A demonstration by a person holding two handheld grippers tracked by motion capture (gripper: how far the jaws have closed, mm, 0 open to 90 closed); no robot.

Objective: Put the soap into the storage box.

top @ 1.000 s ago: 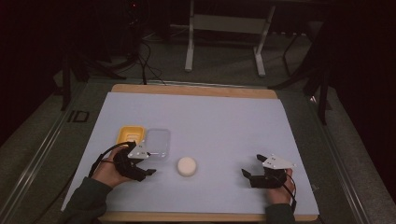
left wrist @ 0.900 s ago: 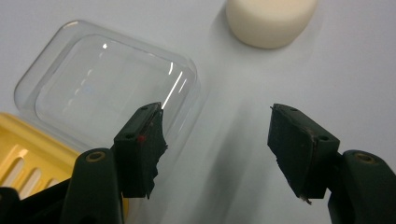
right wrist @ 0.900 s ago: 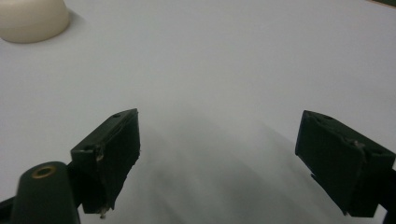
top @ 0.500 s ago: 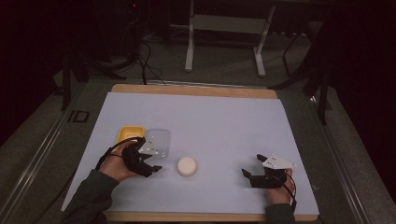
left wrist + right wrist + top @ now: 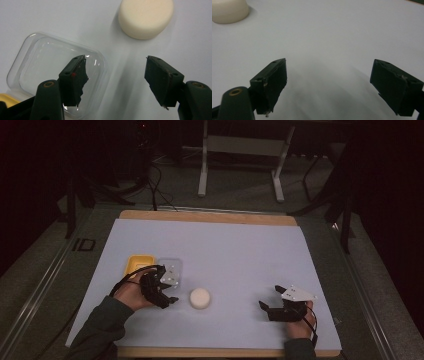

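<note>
Cream puck (image 5: 200, 297), clear lid (image 5: 57, 72), yellow tray (image 5: 137, 264)

Dim room, bright mat, soft shadows.

Pale sheet (image 5: 225, 255) over a wooden table (image 5: 205, 216); metal stand legs (image 5: 202, 170) behind.

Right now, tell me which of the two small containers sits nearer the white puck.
The clear container, just up-left of the white puck. It is see-through, and the left tongs hover open over its edge. The yellow container lies beyond it, farther from the puck.
</note>
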